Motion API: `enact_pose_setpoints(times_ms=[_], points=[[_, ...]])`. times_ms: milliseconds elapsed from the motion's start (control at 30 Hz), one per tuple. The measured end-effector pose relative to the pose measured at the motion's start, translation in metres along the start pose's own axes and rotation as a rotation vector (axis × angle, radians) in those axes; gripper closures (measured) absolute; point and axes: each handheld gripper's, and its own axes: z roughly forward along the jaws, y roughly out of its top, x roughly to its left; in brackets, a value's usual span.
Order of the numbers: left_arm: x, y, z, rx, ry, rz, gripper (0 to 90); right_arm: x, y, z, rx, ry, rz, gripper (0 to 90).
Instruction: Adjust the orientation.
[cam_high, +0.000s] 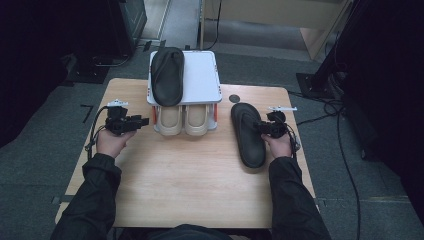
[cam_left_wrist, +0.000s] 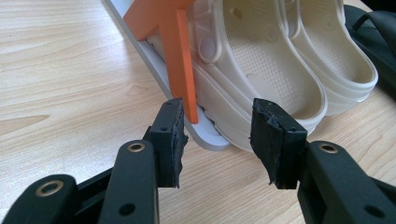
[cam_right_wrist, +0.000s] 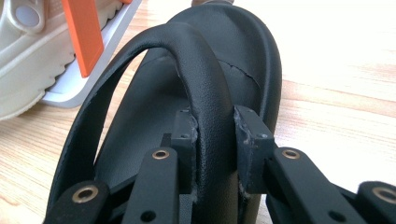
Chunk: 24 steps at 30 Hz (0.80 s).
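Right gripper (cam_right_wrist: 212, 135) clamping the near strap (cam_right_wrist: 205, 93) of the black flip-flop (cam_high: 248, 134), pads pressing both sides of the strap, jaws partly closed around it. Flip-flop lying flat on the wooden table (cam_high: 190, 180), sole down, stretching away just ahead of and beside the right gripper (cam_high: 265, 128), its toe end pointing toward the far edge. Beyond the strap's arch, seen in the right gripper view, an orange post (cam_right_wrist: 84, 32) of the white rack (cam_right_wrist: 93, 74) standing to the left, with a cream clog (cam_right_wrist: 28, 51) sitting on the rack's lower shelf. Left gripper (cam_left_wrist: 219, 140) hovering over the table with jaws standing roughly half open, gripping nothing, pads clear of everything. Just ahead of the left gripper's jaws, the corner of the rack's lower shelf (cam_left_wrist: 208, 135) and an orange post (cam_left_wrist: 184, 70) rising from it; past these, the pair of cream clogs (cam_left_wrist: 261, 60) resting side by side, heels toward the gripper. In the high view, left gripper (cam_high: 137, 121) pointing rightward at the rack (cam_high: 200, 75), near but apart from it. Farther off, on the rack's top shelf, a second black flip-flop (cam_high: 167, 75) lying sole up along the left half. Small dark disc (cam_high: 234, 98) sitting on the table beyond the held flip-flop's toe.
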Motion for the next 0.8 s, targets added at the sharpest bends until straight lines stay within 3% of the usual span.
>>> enact_pose_setpoints(times_ms=[300,600,700,800], points=[[0.000,0.000,-0.002,-0.001,-0.023,0.005,53.3,0.007,0.016,-0.005,0.012,-0.010,-0.011,72.2],[-0.001,0.000,-0.001,-0.020,-0.064,-0.008,53.1,0.012,0.053,-0.021,0.001,-0.014,-0.012,72.2],[-0.002,0.000,-0.001,-0.009,-0.063,0.014,53.2,0.013,0.064,-0.025,0.003,-0.019,-0.009,72.2],[-0.002,0.000,-0.001,-0.008,-0.071,0.008,53.1,0.017,0.074,-0.027,0.007,-0.023,-0.014,72.2]])
